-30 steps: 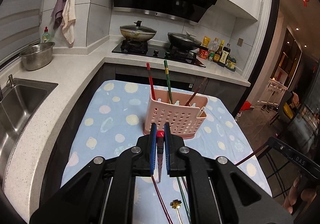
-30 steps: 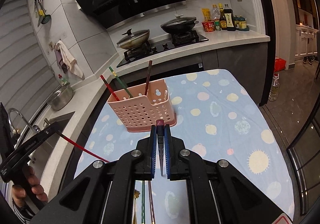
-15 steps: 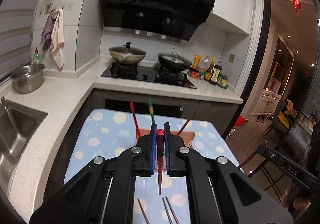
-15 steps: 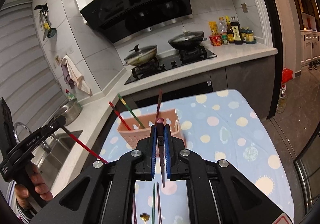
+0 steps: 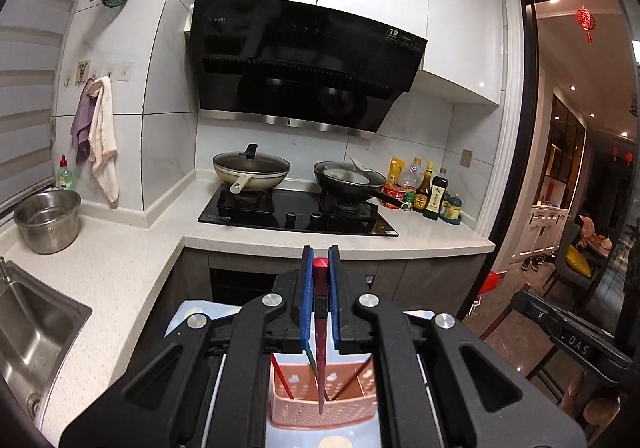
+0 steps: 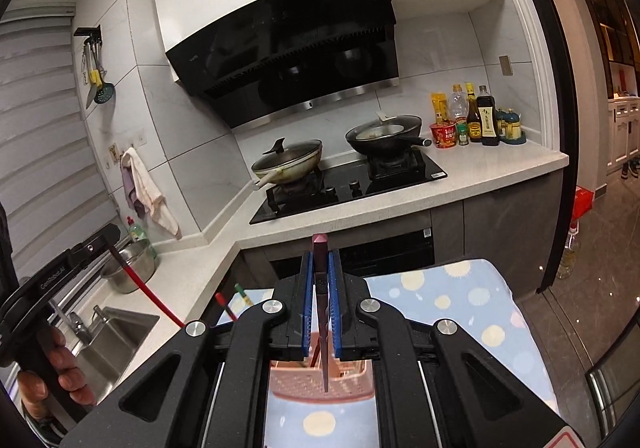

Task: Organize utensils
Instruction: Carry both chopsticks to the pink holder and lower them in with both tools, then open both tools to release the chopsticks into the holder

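My left gripper (image 5: 320, 260) is shut on a red chopstick (image 5: 320, 328), which hangs tip down above the pink perforated holder (image 5: 320, 414). In the holder stand a red (image 5: 280, 376), a green (image 5: 310, 358) and a dark chopstick (image 5: 356, 372). My right gripper (image 6: 320, 254) is shut on a dark maroon chopstick (image 6: 322, 328), its tip also hanging over the pink holder (image 6: 320, 380). The right wrist view shows the left gripper (image 6: 108, 240) at the left edge, a hand (image 6: 60, 368) on its grip. The right gripper (image 5: 524, 300) shows at the right of the left wrist view.
The holder stands on a table under a blue dotted cloth (image 6: 460, 296). Left of it run a white counter with a sink (image 5: 24, 328) and a steel bowl (image 5: 48, 220). Behind are a hob (image 5: 296, 212) with two pans and bottles (image 5: 428, 188). Open floor lies to the right.
Both grippers have risen and tilted up with their chopsticks. The holder has slid to the bottom of both views, and the loose utensils on the cloth are out of sight.
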Available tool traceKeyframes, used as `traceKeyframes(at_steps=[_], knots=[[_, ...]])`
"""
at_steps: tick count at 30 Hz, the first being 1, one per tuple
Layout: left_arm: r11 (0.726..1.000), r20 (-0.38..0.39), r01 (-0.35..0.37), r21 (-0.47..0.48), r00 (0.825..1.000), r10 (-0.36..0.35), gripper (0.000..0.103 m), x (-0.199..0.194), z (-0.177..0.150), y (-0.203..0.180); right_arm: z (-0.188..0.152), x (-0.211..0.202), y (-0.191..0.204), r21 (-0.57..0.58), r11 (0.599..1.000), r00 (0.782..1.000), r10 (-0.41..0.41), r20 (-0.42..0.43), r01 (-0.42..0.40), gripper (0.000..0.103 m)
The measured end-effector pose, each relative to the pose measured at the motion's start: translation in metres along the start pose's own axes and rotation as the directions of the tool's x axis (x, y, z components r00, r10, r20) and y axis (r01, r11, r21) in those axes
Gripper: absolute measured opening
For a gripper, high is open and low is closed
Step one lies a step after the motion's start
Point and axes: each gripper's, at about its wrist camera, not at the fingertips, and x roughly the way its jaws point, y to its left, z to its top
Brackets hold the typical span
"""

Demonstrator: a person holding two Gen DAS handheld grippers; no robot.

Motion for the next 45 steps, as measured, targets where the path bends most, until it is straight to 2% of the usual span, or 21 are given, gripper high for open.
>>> traceKeyframes(at_steps=[9,18,25,30,32,34,37,45], knots=[[0.999,-0.033,-0.027,0.02,0.999,0.028,0.007,0.046,-0.004,0.009,0.008,0.052,-0.006,-0.005,1.0,0.999,-0.024,-0.045,0.024,0.007],[0.999,-0.096,-0.035,0.003,0.995,0.035,0.007,0.077,-0.026,0.02,-0.02,0.091,-0.013,0.02,1.0,0.99,-0.018,-0.138,0.021,0.007],[0.999,-0.124,-0.04,-0.005,0.992,0.039,0.007,0.086,-0.038,0.025,-0.03,0.104,-0.013,0.015,0.999,0.985,-0.033,-0.171,0.036,0.008],[0.999,-0.133,-0.045,-0.011,0.99,0.043,0.008,0.086,-0.042,0.025,-0.031,0.103,-0.012,0.0,0.998,0.985,-0.055,-0.162,0.056,0.01],[0.999,-0.139,-0.05,-0.015,0.989,0.047,0.015,0.085,-0.042,0.026,-0.03,0.099,-0.011,-0.007,0.998,0.987,-0.061,-0.148,0.061,0.011],[0.998,-0.139,-0.062,-0.023,0.989,0.058,0.034,0.083,-0.042,0.027,-0.029,0.096,-0.009,-0.012,0.998,0.988,-0.065,-0.14,0.064,0.011],[0.997,-0.134,-0.071,-0.022,0.989,0.067,0.038,0.078,-0.043,0.028,-0.028,0.09,-0.008,-0.016,0.998,0.989,-0.063,-0.133,0.062,0.012],[0.997,-0.154,-0.074,-0.023,0.986,0.07,0.039,0.059,-0.053,0.028,-0.039,0.064,-0.001,-0.059,0.995,0.988,-0.083,-0.133,0.075,0.012]])
